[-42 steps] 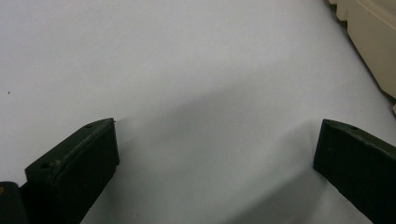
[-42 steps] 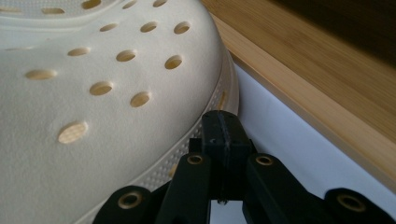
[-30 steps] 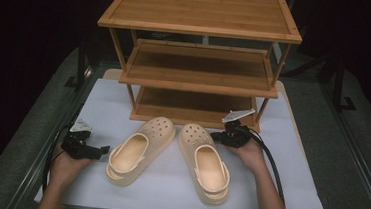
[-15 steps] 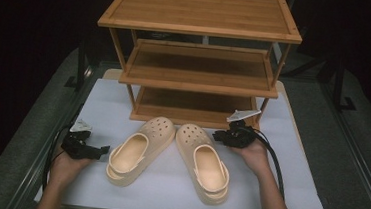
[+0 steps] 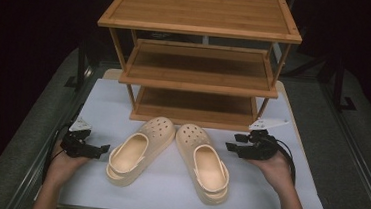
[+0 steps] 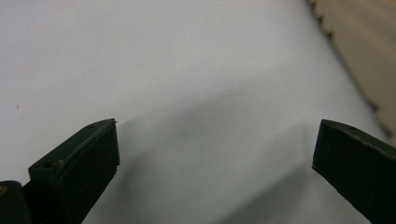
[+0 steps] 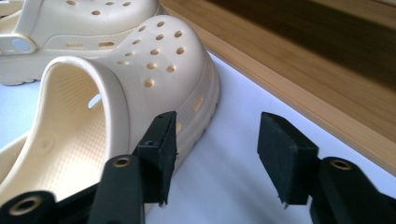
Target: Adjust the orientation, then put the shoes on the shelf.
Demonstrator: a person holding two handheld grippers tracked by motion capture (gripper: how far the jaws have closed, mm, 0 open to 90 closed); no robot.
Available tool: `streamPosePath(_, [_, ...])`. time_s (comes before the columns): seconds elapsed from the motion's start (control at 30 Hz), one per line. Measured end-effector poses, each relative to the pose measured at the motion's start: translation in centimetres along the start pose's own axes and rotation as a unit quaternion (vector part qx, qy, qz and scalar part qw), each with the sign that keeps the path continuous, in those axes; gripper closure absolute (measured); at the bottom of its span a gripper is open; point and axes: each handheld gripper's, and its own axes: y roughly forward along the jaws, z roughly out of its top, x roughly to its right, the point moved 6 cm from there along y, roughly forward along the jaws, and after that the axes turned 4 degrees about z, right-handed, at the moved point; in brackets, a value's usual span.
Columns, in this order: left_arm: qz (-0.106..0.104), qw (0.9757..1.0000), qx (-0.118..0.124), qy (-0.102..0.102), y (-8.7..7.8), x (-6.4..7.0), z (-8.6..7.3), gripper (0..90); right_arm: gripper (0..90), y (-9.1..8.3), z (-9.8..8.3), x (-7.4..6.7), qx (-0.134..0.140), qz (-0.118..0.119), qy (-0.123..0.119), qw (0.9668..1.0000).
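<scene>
Recording studio: black backdrop; white-covered table (image 5: pixel 166 193); stand legs (image 5: pixel 342 94).

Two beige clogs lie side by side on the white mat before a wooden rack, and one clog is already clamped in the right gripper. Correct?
Not quite. The right gripper holds nothing: in the right gripper view its jaws stand apart beside the right clog, with bare white mat between them. The clogs do lie on the mat before the wooden rack.

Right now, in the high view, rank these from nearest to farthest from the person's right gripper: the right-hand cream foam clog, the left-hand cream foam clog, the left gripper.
Measured from the right gripper:
1. Right-hand cream foam clog, just to its left.
2. Left-hand cream foam clog, beyond the first, angled leftward.
3. Left gripper, across the white mat, past both clogs.
</scene>
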Motion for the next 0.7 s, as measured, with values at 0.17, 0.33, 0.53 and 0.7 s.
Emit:
streamPosePath(0.17, [-0.017,0.9993,0.034,0.000,-1.9,0.7,1.9,1.2,44.2,-1.3,-0.6,-0.6,0.025,-0.014,0.004,0.9996])
streamPosePath(0.33, [-0.053,0.9964,0.064,0.011,-3.4,2.3,3.9,6.8,41.0,-1.7,-0.9,-1.3,0.029,-0.010,0.000,0.9995])
streamPosePath(0.53, [-0.096,0.9910,0.081,0.047,-3.8,5.2,6.0,8.6,39.9,-1.4,-0.4,-2.4,0.031,0.008,-0.012,0.9994])
streamPosePath(0.7, [-0.125,0.9861,0.086,0.069,-3.2,7.3,7.4,14.4,39.9,-1.0,-0.1,-3.2,0.032,0.022,-0.019,0.9991])
